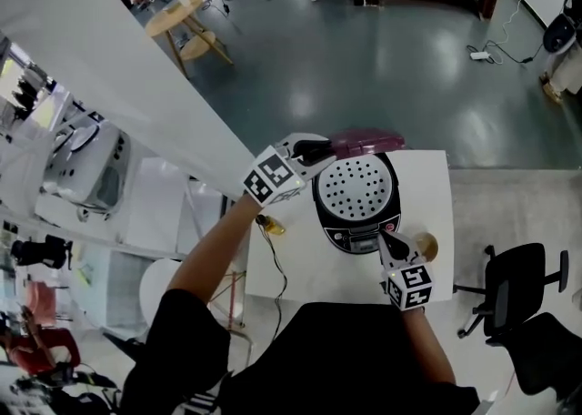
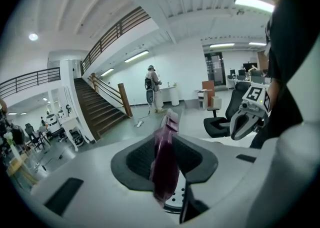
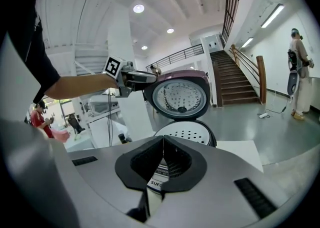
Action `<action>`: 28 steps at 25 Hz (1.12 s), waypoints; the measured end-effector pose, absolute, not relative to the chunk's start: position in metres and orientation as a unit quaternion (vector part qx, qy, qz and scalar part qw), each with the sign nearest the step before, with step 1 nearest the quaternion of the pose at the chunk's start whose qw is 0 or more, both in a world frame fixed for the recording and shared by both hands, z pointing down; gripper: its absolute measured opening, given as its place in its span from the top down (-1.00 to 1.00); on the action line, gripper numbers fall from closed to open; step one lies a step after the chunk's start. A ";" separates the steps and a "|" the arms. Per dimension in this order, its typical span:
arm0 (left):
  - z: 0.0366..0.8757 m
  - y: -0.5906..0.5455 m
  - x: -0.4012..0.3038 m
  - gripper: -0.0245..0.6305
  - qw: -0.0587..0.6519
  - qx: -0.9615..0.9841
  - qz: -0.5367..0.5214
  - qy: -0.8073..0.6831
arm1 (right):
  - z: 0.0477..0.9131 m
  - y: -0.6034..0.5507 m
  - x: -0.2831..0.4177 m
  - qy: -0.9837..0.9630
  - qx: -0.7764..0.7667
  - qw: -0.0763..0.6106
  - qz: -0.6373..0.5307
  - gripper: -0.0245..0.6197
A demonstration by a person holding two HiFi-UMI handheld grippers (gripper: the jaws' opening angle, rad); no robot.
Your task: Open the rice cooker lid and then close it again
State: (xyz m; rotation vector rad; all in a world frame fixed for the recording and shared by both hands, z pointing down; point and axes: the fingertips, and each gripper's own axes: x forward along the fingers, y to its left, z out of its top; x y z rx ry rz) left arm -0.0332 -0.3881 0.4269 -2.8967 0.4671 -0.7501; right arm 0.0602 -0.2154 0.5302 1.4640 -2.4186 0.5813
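Observation:
The rice cooker [image 1: 356,199] stands on a white table [image 1: 309,268] with its purple lid [image 1: 366,142] raised upright at the back, baring a perforated inner plate [image 3: 186,134]. My left gripper [image 1: 320,151] reaches in from the left at the lid's rim. In the left gripper view the lid's edge [image 2: 165,162] fills the gap between the jaws of my left gripper [image 2: 167,182]. My right gripper [image 1: 386,238] hovers at the cooker's front panel, shut and empty; its view shows the pads closed together [image 3: 161,172].
A small amber bottle [image 1: 270,223] with a black cable lies left of the cooker. A round tan object [image 1: 425,245] sits at its right. A black office chair [image 1: 518,277] stands right of the table. A person [image 2: 151,84] stands far off by the stairs.

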 end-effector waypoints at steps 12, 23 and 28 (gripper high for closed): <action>0.446 -0.359 -0.029 0.68 0.074 -0.949 -0.281 0.127 | 0.530 -0.196 0.063 -0.821 0.523 0.104 0.205 0.92; 0.481 -0.320 -0.026 0.70 0.090 -0.936 -0.323 0.108 | 0.526 -0.177 0.062 -0.815 0.536 0.086 0.204 0.92; 0.500 -0.305 -0.023 0.71 0.089 -0.930 -0.338 0.110 | 0.531 -0.169 0.066 -0.806 0.548 0.076 0.210 0.92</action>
